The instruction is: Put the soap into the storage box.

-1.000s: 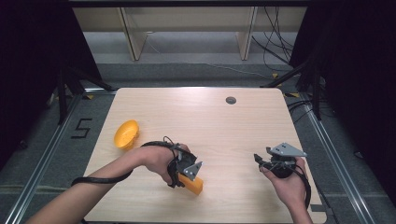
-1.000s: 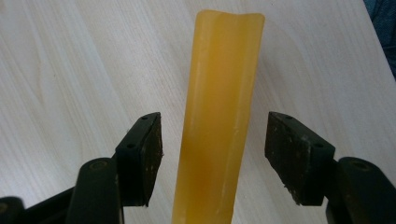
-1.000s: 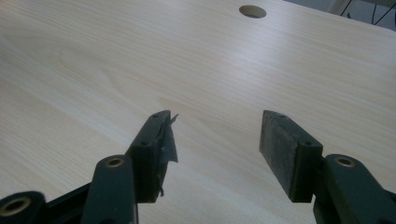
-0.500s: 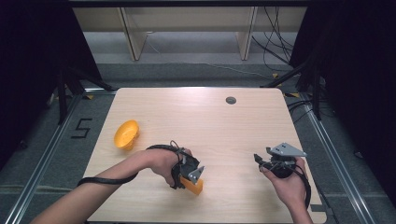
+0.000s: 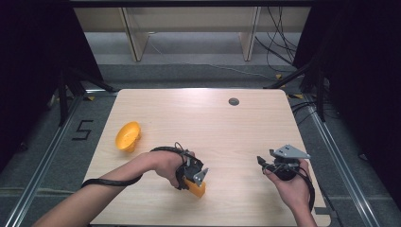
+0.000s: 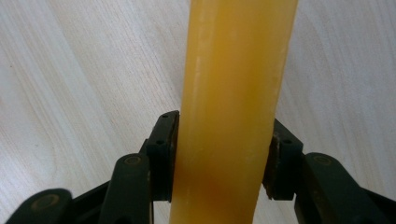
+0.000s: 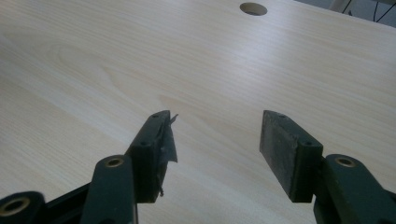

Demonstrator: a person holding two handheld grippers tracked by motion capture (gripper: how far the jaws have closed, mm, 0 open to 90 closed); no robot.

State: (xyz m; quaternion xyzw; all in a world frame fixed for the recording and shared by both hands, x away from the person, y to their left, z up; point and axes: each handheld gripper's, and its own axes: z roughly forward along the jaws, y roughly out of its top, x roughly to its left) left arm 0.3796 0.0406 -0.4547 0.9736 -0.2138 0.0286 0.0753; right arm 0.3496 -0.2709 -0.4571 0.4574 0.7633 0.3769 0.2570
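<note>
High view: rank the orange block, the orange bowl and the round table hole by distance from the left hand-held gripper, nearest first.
1. The orange block, clamped in the left hand-held gripper near the table's front edge.
2. The orange bowl, by the table's left edge, beyond the hand.
3. The round table hole, near the far edge, right of centre.

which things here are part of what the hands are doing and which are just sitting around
In use:
- left gripper, its fingers shut on the orange block
- right gripper, open, held over the table

Lying about:
- orange bowl near the table's left edge
- round hole in the tabletop
</note>
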